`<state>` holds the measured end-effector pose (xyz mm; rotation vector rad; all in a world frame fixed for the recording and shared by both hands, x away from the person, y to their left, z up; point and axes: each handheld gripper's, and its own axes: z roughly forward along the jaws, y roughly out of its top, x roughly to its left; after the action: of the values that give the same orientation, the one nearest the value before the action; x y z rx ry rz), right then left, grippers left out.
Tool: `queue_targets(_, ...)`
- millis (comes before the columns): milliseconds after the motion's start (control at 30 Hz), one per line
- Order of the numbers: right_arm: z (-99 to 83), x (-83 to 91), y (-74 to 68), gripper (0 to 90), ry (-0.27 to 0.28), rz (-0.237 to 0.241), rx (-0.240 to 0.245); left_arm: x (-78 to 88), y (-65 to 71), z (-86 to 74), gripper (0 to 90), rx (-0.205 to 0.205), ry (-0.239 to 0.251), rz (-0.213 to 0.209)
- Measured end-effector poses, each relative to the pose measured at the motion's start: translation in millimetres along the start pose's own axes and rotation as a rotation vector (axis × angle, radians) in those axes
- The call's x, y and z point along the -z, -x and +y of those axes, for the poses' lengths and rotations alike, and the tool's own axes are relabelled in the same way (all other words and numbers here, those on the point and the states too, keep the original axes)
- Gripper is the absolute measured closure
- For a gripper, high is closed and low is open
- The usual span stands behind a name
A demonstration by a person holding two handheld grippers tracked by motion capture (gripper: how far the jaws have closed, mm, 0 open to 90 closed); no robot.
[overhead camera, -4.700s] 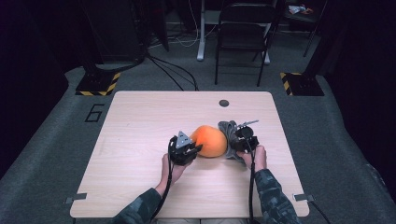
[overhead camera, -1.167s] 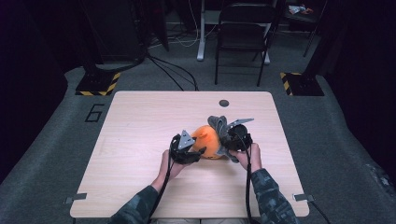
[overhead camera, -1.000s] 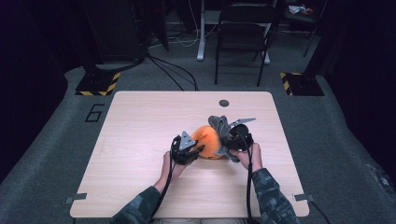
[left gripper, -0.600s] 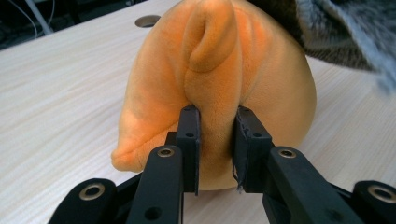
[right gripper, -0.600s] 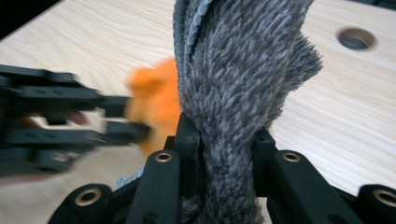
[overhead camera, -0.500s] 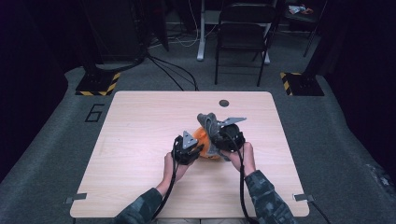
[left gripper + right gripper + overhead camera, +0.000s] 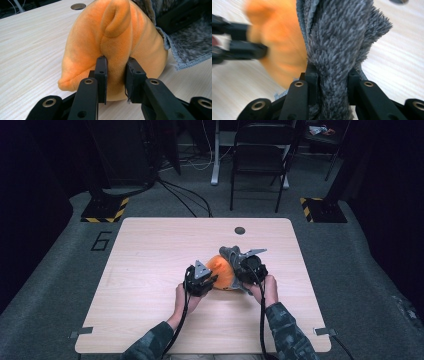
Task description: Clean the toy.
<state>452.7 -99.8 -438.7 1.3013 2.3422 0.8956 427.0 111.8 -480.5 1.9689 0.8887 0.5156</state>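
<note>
Orange plush toy [image 7: 112,47] sits mid-table, centre of the high view; my left gripper [image 7: 116,75] pinches a fold of it, while my right gripper [image 7: 332,85] clamps the grey furry cloth [image 7: 342,42] draped against it.

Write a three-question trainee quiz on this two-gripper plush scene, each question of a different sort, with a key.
1. True or false: the left gripper pinches a fold of the orange plush toy.
2. Multiple choice: the right gripper is shut on A) a grey furry cloth, B) a cable, C) a wooden block.
3. Fill in: on the wooden table, the round grommet hole lies near the ___ edge, away from the person.

Key: 1 true; 2 A; 3 far.
</note>
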Motion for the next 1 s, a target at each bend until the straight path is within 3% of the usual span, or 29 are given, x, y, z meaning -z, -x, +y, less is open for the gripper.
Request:
queue_targets(233, -11.4, -11.3, 15.2, 71.5, -0.055, -0.006, -0.043, -1.4, 0.6, 0.0, 73.7, 0.005, 0.012, 0.004)
queue_targets(400, -22.8, -29.2, 25.0, 71.5, -0.124, -0.018, -0.091, -1.3, -0.4, 0.0, 73.7, 0.013, 0.015, 0.001)
queue_targets(533, -31.2, -41.5, 28.4, 71.1, -0.143, -0.008, -0.103, -1.6, -2.3, 0.2, 73.7, 0.018, 0.021, -0.003)
queue_targets(700, -27.7, -38.0, 31.5, 70.7, -0.161, -0.023, -0.085, -0.6, -4.5, -1.1, 73.6, 0.036, 0.026, 0.001)
queue_targets(767, -23.4, -27.8, 32.9, 70.8, -0.146, -0.037, -0.082, -0.6, -4.7, -0.5, 73.4, 0.033, 0.024, 0.004)
queue_targets(867, -9.6, -1.3, 31.0, 70.9, -0.028, -0.04, -0.078, -0.8, -5.5, -0.5, 73.3, 0.039, 0.026, 0.0)
queue_targets(933, -0.2, 13.2, 27.4, 70.9, 0.047, -0.011, -0.084, -0.3, -6.0, -1.3, 73.1, 0.039, 0.026, 0.001)
queue_targets(1000, 4.0, 16.4, 19.3, 70.9, 0.074, 0.025, -0.079, -0.1, -5.4, -1.6, 73.0, 0.041, 0.026, 0.003)
